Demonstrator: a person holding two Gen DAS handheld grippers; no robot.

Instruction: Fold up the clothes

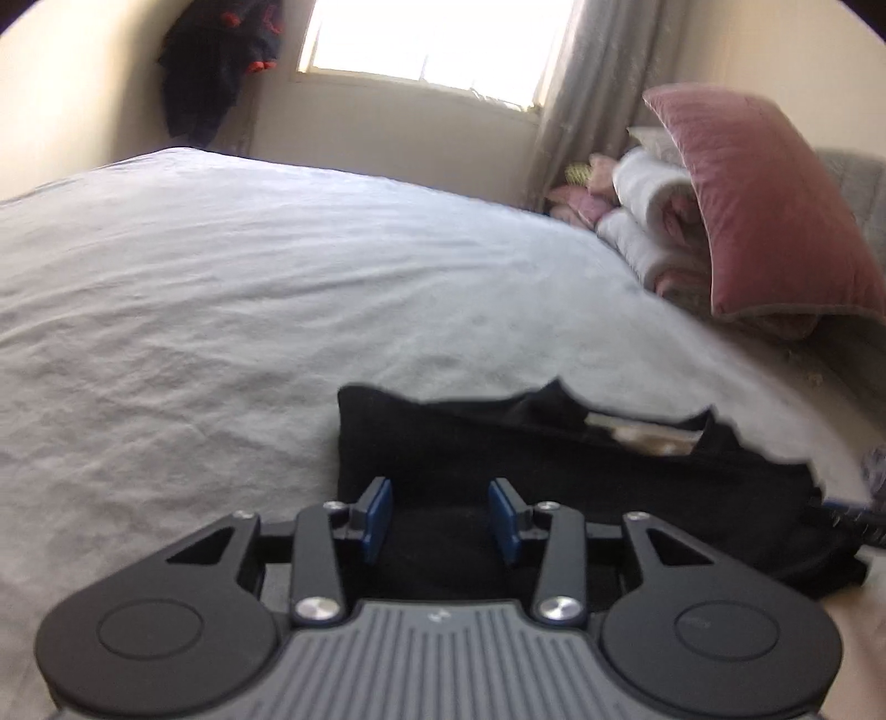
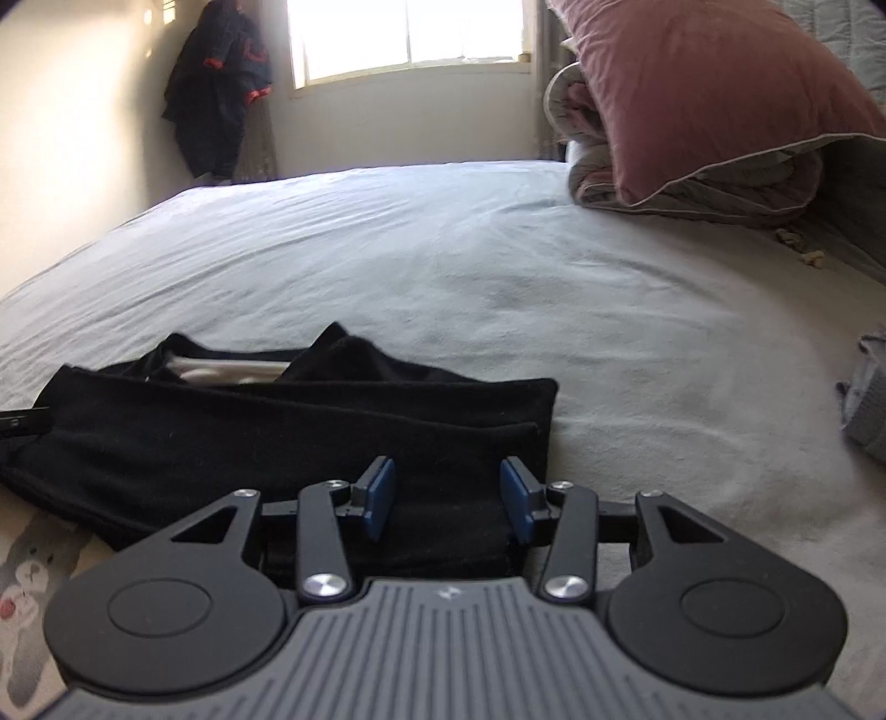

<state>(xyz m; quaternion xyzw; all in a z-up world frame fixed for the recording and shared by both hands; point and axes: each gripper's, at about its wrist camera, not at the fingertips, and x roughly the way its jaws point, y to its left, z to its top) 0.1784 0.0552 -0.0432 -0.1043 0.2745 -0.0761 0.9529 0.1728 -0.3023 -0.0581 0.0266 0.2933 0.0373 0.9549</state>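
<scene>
A black garment (image 1: 554, 459) lies folded into a long band on the pale bed sheet (image 1: 221, 304), with a strip of white showing inside its far fold. In the left wrist view my left gripper (image 1: 440, 487) hangs over the band's near left end. Its blue pads stand apart, the cloth lies flat beneath them, and nothing is pinched. In the right wrist view the same garment (image 2: 249, 426) stretches to the left. My right gripper (image 2: 447, 471) is over its near right end, jaws apart above the flat cloth.
A pink pillow (image 2: 692, 94) leans on a rolled duvet (image 2: 720, 183) at the bed's right side. Dark clothes (image 2: 216, 83) hang in the far corner beside a bright window (image 2: 410, 39). A grey cloth (image 2: 869, 399) lies at the right edge. The sheet (image 2: 498, 277) stretches far beyond the garment.
</scene>
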